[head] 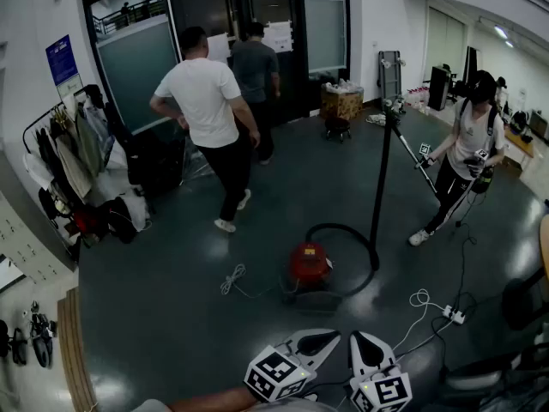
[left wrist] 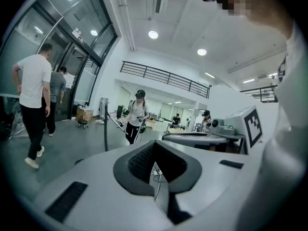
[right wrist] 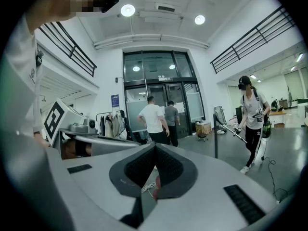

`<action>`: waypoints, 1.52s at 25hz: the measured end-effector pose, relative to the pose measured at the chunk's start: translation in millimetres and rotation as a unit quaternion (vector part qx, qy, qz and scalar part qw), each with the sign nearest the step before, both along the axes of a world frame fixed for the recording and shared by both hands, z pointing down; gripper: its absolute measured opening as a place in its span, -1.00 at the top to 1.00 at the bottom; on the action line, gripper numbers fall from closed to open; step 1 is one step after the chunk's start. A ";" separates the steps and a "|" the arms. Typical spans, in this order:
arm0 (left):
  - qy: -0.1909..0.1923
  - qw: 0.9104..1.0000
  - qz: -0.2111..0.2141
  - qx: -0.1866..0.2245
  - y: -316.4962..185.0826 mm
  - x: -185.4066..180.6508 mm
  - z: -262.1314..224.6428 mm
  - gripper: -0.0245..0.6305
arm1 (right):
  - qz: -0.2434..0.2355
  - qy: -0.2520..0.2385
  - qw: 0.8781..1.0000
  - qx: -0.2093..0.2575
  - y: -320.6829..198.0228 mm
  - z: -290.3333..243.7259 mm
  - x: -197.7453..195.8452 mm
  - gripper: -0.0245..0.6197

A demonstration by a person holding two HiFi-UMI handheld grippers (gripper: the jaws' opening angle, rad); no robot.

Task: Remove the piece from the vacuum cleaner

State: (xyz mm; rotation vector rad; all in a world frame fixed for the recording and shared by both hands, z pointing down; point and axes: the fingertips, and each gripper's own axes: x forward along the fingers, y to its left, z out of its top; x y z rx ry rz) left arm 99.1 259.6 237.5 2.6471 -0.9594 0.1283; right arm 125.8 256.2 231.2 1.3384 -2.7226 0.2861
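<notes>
The red vacuum cleaner [head: 309,263] stands on the dark floor in the middle of the head view. Its black hose [head: 343,230] loops round it, and a black upright tube [head: 378,187] rises from the hose's right side. My left gripper [head: 319,343] and right gripper [head: 364,347] sit side by side at the bottom edge, well short of the vacuum and touching nothing. In the left gripper view my left gripper [left wrist: 155,146] is shut on nothing. In the right gripper view my right gripper [right wrist: 155,149] is also shut and empty; a sliver of the red vacuum [right wrist: 153,192] shows below its pads.
A man in a white shirt [head: 210,118] walks behind the vacuum, with another person [head: 256,67] at the glass doors. At the right stands a person in a black cap [head: 467,144] holding grippers. A clothes rack [head: 77,170] is at the left. A white cable [head: 232,280] and a power strip [head: 455,316] lie on the floor.
</notes>
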 end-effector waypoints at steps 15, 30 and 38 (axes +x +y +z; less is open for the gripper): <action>-0.003 1.000 -0.004 -0.002 0.1 9.4 6.4 0.91 | -0.010 -0.001 1.000 -0.001 -2.9 5.3 6.2 0.88; -0.001 0.999 -0.032 -0.012 -21.8 -36.3 25.9 0.91 | -0.027 -0.030 0.999 -0.016 -21.3 7.4 -25.7 0.87; -0.009 1.000 -0.018 -0.007 -55.1 -95.6 41.0 0.91 | -0.003 -0.032 0.999 -0.024 -56.0 13.2 -76.2 0.87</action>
